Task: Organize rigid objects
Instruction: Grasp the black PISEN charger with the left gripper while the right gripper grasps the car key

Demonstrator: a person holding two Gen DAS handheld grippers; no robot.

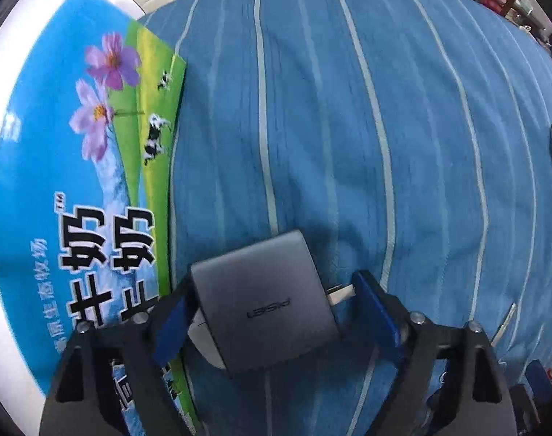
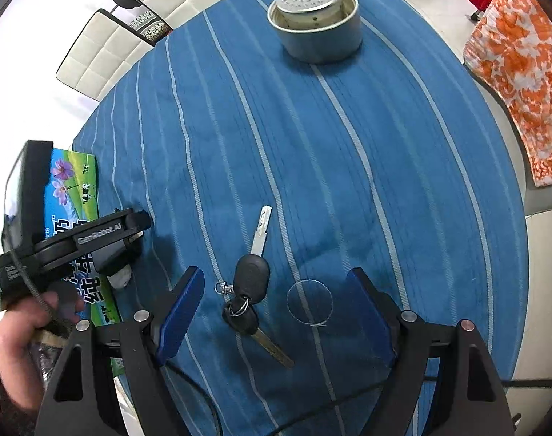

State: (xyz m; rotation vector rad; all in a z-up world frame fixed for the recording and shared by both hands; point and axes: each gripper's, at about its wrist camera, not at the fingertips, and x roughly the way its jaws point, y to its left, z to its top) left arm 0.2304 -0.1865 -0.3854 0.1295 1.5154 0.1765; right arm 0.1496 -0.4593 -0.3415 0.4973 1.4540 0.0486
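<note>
A grey wall charger [image 1: 265, 301] with metal prongs on its right side lies between the fingers of my left gripper [image 1: 272, 312]. The left pad touches its left side; the right pad stands at the prong tips, so the grip looks loose. A flat milk carton box [image 1: 76, 167] lies just left of it. In the right wrist view, two car keys on a ring [image 2: 248, 287] lie on the blue striped cloth between the open fingers of my right gripper [image 2: 272, 312], untouched. My left gripper [image 2: 108, 236] shows at the left there, over the box [image 2: 72, 189].
A grey round container with a perforated metal insert [image 2: 318, 18] stands at the far side of the table. White chairs [image 2: 105, 54] stand at the far left edge, a chair with orange-patterned cloth [image 2: 519, 69] at the right. A cable [image 2: 312, 407] runs across the near edge.
</note>
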